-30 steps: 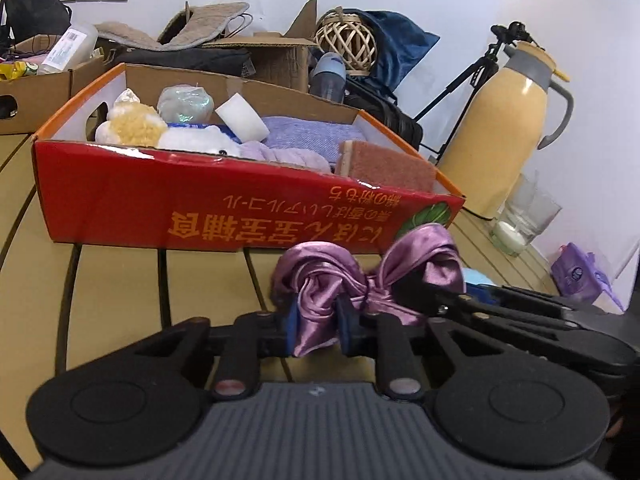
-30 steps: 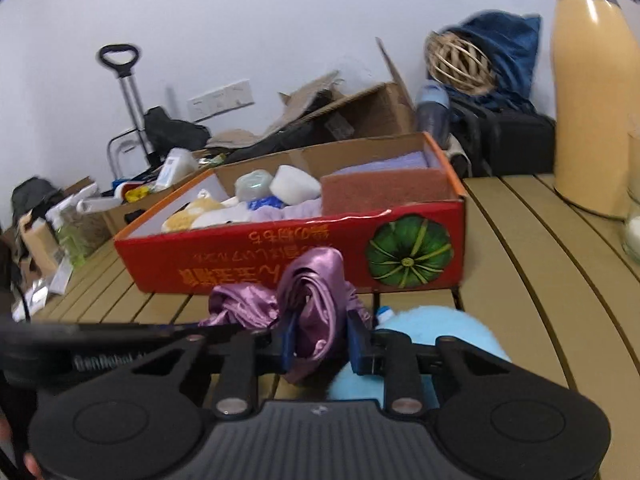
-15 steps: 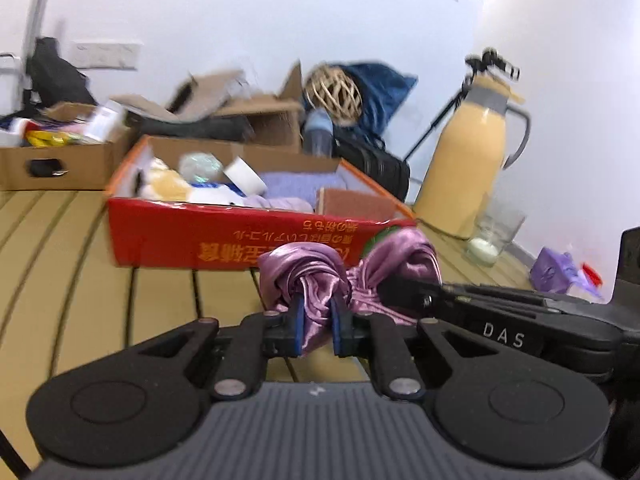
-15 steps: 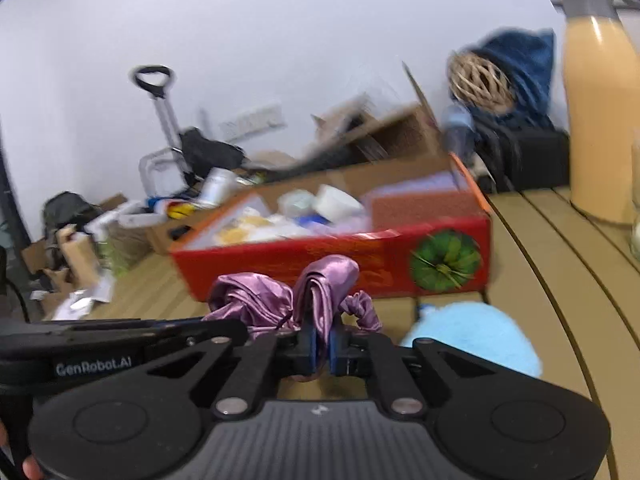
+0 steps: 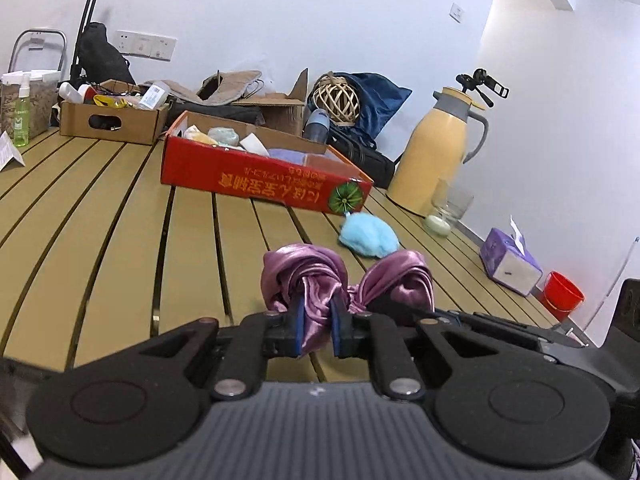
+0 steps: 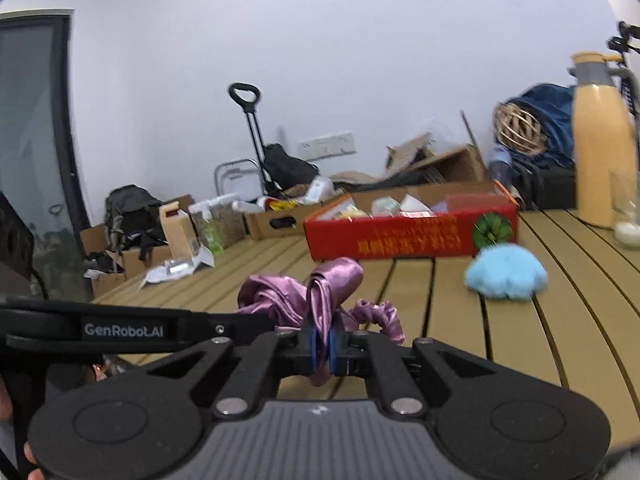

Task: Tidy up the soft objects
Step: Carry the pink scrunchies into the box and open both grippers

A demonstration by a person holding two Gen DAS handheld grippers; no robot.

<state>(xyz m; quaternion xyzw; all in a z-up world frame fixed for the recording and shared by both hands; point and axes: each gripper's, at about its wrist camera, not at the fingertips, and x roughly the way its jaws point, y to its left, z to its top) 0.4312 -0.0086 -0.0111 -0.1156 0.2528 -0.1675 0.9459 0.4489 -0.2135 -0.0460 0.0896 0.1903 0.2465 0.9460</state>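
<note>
Presently catalogued: one purple satin bow scrunchie [image 5: 344, 280], held off the slatted table [image 5: 120, 208] at lower centre of both views, pinched from two sides. Left gripper [image 5: 316, 326]: jaws nearly closed, blue pads clamping one satin loop. Right gripper [image 6: 322, 346]: jaws almost together on the other loop; its black body also enters the left view at lower right. One red cardboard box [image 5: 256, 176], upper centre of the left view, already holds several soft items (sponges, folded cloths, pale puffs), so sorting appears partly done. One light-blue fluffy ball [image 5: 368, 234] lies on the table just in front of the box's right corner, not yet stored; the scrunchie likewise remains outside the box, well apart from it. Judged remaining: carry the scrunchie to the box, then the blue ball. Legible writing: "GenRobot.AI" on the left gripper's side, seen at left of the right view; yellow printed characters, upside down and unreadable, beside a green pumpkin picture [image 6: 492, 230] on the box front.
</note>
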